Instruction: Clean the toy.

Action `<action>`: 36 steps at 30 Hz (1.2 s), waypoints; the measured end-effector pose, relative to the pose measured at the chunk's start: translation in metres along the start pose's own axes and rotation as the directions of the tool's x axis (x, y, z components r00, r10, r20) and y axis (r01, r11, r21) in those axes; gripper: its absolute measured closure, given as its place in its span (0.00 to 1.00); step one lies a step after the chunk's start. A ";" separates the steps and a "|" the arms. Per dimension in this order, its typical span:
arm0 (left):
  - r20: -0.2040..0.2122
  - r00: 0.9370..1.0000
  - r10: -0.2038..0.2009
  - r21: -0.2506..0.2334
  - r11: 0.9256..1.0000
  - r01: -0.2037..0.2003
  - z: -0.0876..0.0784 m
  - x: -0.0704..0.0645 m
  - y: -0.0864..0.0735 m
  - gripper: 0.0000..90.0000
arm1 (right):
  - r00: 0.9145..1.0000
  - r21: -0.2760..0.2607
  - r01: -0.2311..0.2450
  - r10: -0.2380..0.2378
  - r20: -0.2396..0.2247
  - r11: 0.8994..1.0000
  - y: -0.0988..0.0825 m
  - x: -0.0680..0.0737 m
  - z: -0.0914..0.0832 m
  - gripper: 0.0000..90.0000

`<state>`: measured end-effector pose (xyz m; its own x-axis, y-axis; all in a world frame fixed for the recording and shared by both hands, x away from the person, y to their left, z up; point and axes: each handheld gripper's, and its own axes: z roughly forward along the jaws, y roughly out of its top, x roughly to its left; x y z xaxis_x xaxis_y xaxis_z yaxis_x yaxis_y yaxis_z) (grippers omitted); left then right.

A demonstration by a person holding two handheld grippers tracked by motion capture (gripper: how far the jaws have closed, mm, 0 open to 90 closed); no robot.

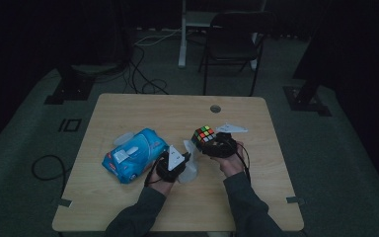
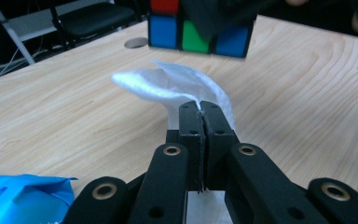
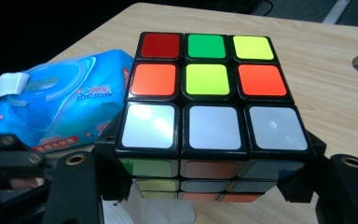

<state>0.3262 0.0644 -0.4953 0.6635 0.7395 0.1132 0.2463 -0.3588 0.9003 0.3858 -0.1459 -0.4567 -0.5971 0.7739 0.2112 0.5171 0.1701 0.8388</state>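
A scrambled puzzle cube [image 3: 207,84] with coloured stickers sits between the jaws of my right gripper [image 3: 209,175], which is shut on its two sides. From above, the cube [image 1: 204,135] is held just over the wooden table [image 1: 128,106], right of centre. My left gripper [image 2: 202,122] is shut on a white wet wipe [image 2: 177,86], whose loose end curls up toward the cube [image 2: 200,35] close ahead. In the high view the left gripper [image 1: 186,163] and the wipe [image 1: 191,165] are just left of and below the cube.
A blue pack of wet wipes [image 1: 131,154] with its flap open lies on the table left of my hands, also in the right gripper view [image 3: 60,105]. A round cable hole [image 1: 215,108] is near the far edge. A black chair [image 1: 234,42] stands behind the table.
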 end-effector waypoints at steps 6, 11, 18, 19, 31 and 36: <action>0.002 1.000 -0.001 -0.040 0.999 0.001 -0.008 0.003 0.011 0.99 | 1.000 0.020 0.005 -0.005 -0.009 1.000 -0.007 0.001 0.003 0.38; -0.009 1.000 -0.015 -0.054 0.998 0.015 -0.013 0.009 0.014 0.99 | 0.999 0.029 0.029 -0.029 -0.021 0.999 -0.011 0.003 0.001 0.38; -0.015 1.000 -0.013 -0.082 0.997 0.012 -0.021 0.015 0.024 0.99 | 0.997 0.054 0.071 -0.070 -0.016 0.996 -0.024 0.005 0.001 0.38; -0.016 1.000 -0.017 -0.085 0.996 0.015 -0.022 0.016 0.025 0.99 | 0.997 0.061 0.075 -0.074 -0.017 0.995 -0.026 0.004 0.002 0.38; -0.040 0.999 -0.019 -0.083 0.996 0.016 -0.026 0.026 0.026 0.99 | 0.994 0.105 0.109 -0.111 0.013 0.989 -0.048 -0.003 0.005 0.38; -0.043 0.999 -0.020 -0.074 0.997 0.017 -0.025 0.027 0.023 0.99 | 0.992 0.116 0.118 -0.121 0.028 0.986 -0.054 -0.007 0.003 0.38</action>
<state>0.3322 0.0902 -0.4607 0.6273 0.7705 0.1132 0.2041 -0.3030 0.9309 0.3643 -0.1587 -0.5055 -0.6382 0.7641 0.0937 0.5111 0.3295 0.7938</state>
